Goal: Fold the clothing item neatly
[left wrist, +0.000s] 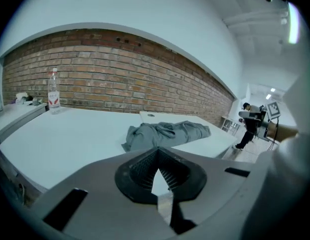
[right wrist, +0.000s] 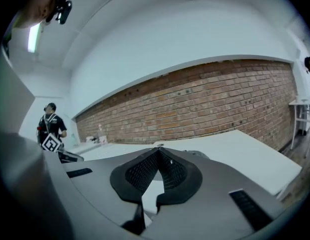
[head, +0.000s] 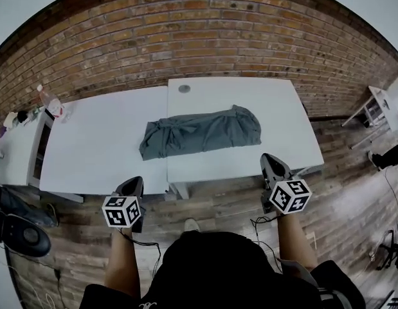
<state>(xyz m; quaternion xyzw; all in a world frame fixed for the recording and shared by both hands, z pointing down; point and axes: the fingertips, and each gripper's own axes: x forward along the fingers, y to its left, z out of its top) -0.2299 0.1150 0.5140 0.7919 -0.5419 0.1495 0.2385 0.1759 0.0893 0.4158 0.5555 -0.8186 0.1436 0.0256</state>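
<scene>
Nearest: left gripper (head: 131,187) and right gripper (head: 271,164) are held over the wooden floor (head: 218,201), short of the table edge. Both pairs of jaws are pressed together with nothing between them. The grey garment (head: 202,132) lies bunched across the seam of two white tables (head: 96,150), apart from both grippers. Bottle (head: 51,102) at far left. Brick wall (head: 186,31) behind.

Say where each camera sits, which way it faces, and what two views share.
Head view: on the head, steeply down on tables, garment, both forearms, left gripper and right gripper.
Left gripper view: on that gripper, across the tables toward the garment; its shut jaws show.
Right gripper view: on that gripper, toward the brick wall; its shut jaws show.
Shared: head and left gripper views show the garment.
</scene>
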